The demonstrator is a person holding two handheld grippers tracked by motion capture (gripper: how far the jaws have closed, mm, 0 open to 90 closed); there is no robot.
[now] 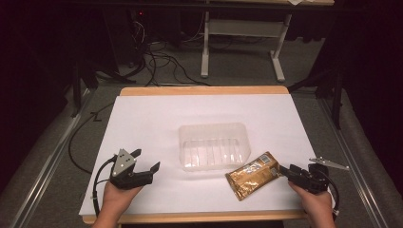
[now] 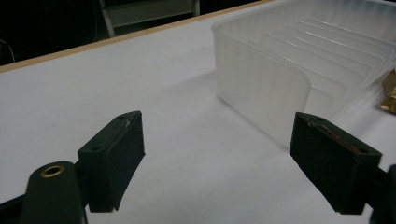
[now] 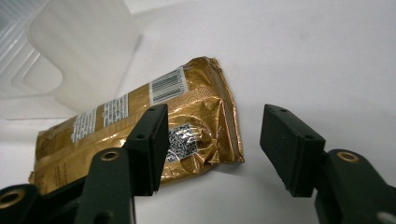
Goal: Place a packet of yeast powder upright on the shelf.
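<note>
Hands: two bare hands enter from the near edge of the table, each gripping one tool; the left hand point(image 1: 116, 197) sits near the front left corner, the right hand point(image 1: 316, 202) near the front right corner.
Left gripper point(image 1: 145, 160): held low over the sheet, pointing forward and to the right toward the tub; jaws spread wide with nothing between them. A grey three-cornered plate rides on top.
Right gripper point(image 1: 284, 170): held low, pointing left at the packet; jaws set wide apart, astride the packet's near crimped end without closing on it.
Gold packet point(image 1: 253, 175): lies flat on the sheet, slanted, just right of the tub's near right corner; barcode and printed labels face up.
Clear plastic tub point(image 1: 214, 145): stands upright at mid-table, ribbed floor, nothing inside.
Surface: white sheet point(image 1: 157, 118) covers a wooden table point(image 1: 204, 90) whose edge shows at front and back.
Room: dim; grey floor, tangled black cables point(image 1: 161, 64) and a white table frame point(image 1: 242, 42) beyond the far edge.
</note>
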